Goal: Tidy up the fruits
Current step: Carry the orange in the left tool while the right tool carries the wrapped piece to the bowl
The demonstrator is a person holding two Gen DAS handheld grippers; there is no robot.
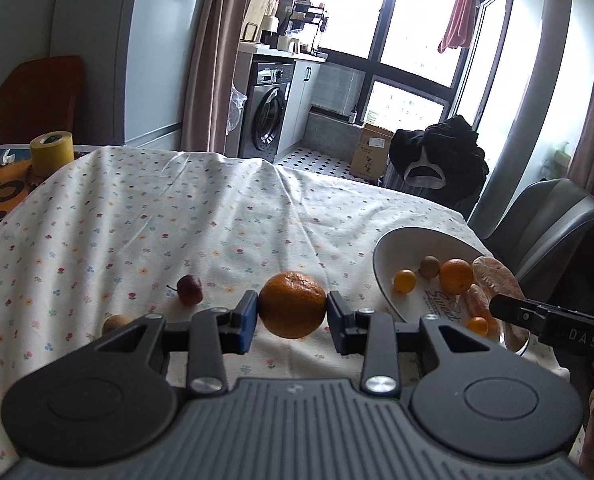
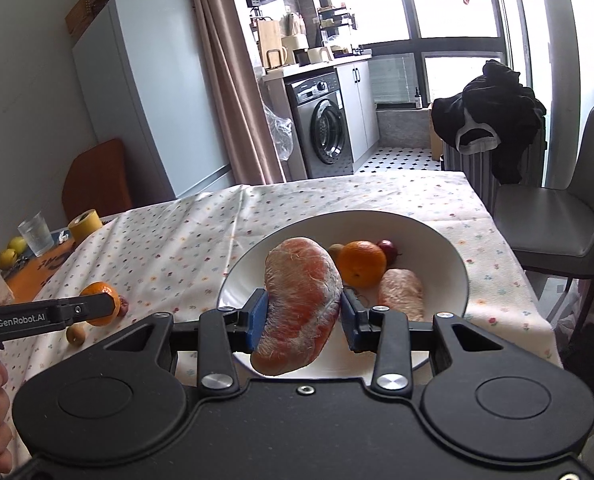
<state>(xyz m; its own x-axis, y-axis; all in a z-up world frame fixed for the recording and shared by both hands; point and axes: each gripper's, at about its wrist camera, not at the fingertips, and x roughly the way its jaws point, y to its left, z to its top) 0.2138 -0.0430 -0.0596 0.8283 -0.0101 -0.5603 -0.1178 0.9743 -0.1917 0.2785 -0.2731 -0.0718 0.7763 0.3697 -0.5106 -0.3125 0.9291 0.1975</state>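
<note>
My left gripper (image 1: 293, 314) is shut on a round orange (image 1: 293, 304), held just over the flowered tablecloth (image 1: 217, 220). A dark red fruit (image 1: 189, 289) and a small brown fruit (image 1: 115, 323) lie on the cloth to its left. My right gripper (image 2: 301, 316) is shut on a peeled pink citrus segment (image 2: 301, 300) above the near part of the white bowl (image 2: 437, 232). In the bowl lie an orange (image 2: 363, 263), a red fruit (image 2: 389, 249), a brown fruit (image 2: 335, 250) and another peeled segment (image 2: 401, 292). The left wrist view also shows small kumquats (image 1: 404, 281) in the bowl.
A yellow tape roll (image 2: 85, 224), a glass (image 2: 37, 234) and two yellow-green fruits (image 2: 11, 254) stand on the orange mat at the table's far left. A grey chair (image 2: 557, 220) sits past the right table edge. The bowl is near that edge.
</note>
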